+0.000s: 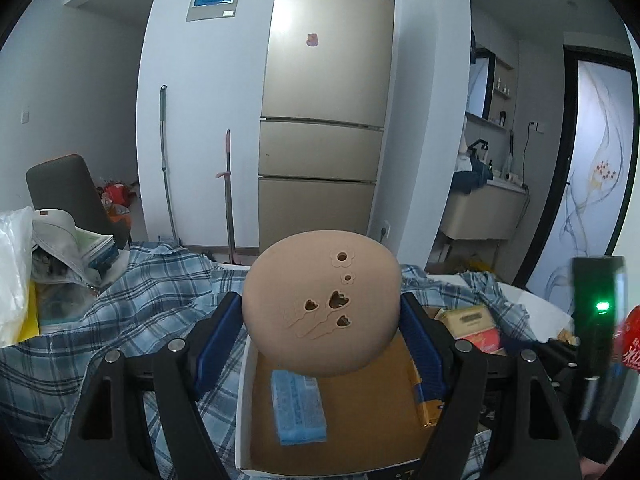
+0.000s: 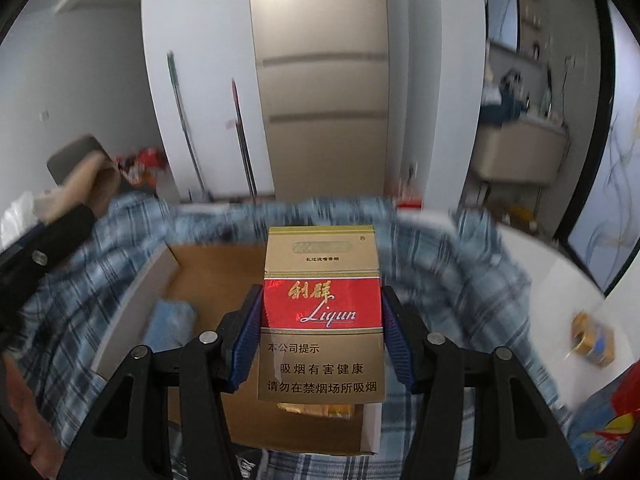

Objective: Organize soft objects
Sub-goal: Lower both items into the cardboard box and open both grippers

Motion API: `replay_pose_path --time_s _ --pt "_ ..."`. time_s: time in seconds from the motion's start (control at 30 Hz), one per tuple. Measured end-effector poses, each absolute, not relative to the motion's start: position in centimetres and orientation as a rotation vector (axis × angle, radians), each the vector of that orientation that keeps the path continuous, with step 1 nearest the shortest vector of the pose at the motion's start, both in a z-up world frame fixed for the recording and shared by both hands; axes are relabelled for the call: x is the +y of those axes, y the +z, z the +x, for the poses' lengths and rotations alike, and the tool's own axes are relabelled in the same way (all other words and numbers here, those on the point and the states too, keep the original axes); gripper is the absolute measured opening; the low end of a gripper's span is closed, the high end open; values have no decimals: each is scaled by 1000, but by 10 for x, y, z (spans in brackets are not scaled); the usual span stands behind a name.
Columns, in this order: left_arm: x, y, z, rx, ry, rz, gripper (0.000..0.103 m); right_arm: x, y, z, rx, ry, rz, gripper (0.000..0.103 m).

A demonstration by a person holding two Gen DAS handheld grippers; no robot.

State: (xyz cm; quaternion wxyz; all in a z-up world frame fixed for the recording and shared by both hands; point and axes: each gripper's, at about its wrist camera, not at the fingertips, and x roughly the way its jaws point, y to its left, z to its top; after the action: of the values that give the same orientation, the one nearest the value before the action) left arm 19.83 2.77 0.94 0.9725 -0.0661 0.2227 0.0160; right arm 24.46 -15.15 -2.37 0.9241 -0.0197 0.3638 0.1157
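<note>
Your left wrist camera sits just behind the left gripper (image 1: 321,332) and looks forward along its fingers, tilted a little downward, close above an open cardboard box (image 1: 362,436) on a blue plaid cloth (image 1: 120,312), with a gold fridge (image 1: 326,92) standing well beyond. Your right wrist camera sits just behind the right gripper (image 2: 322,338) and faces the same way but is pitched more steeply down, close over the cardboard box (image 2: 224,276). Both views share the box, the plaid cloth (image 2: 460,272), the fridge (image 2: 320,80) and the counter alcove at right; your left view catches the right gripper's body at its right edge
</note>
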Motion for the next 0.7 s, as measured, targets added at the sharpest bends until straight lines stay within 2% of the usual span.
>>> replay_pose_path --time_s 0.17,0.3,0.4,0.7 --pt "25 1 200 464 42 -108 80 -157 -45 254 861 278 -6 55" --pt "25 0 201 467 41 -104 80 -158 -48 253 857 264 -4 56" --pt "24 0 202 471 36 -104 80 -159 -43 256 825 261 20 72" --pt "4 -20 224 579 -42 -62 81 -180 -26 258 748 77 29 74"
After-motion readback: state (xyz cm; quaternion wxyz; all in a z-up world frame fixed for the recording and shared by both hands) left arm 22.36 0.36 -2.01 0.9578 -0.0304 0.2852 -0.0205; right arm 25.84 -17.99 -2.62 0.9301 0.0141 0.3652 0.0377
